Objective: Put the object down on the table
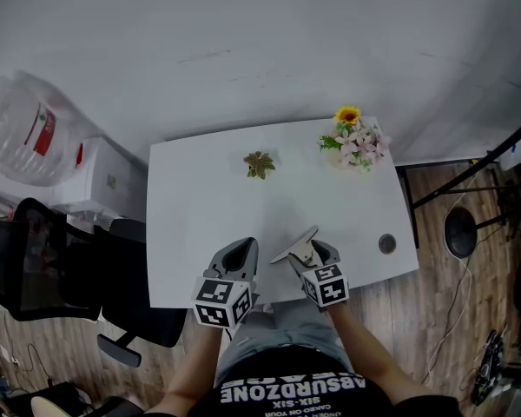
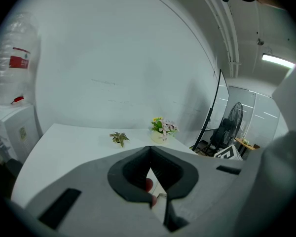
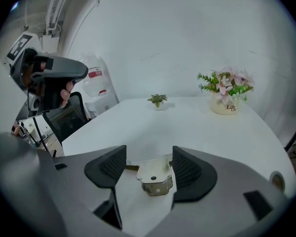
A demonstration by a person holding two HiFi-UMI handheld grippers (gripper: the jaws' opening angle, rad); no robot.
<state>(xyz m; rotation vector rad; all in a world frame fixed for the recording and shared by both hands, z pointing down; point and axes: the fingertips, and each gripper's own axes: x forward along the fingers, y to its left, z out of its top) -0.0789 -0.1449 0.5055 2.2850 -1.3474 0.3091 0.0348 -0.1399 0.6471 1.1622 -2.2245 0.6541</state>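
Observation:
A small silver metal piece with holes lies flat on the white table near its front edge. It sits between the jaws of my right gripper, which stand wider than the piece; its right side is against the right jaw. From the head view it shows as a pale flat blade just left of the right gripper. My left gripper hovers beside it at the table's front edge, and its jaws meet at the tips with nothing held.
At the back right of the table stands a pot of flowers, and a small green plant sits at the back middle. A round cable grommet is near the right front corner. A black office chair and a water bottle stand to the left.

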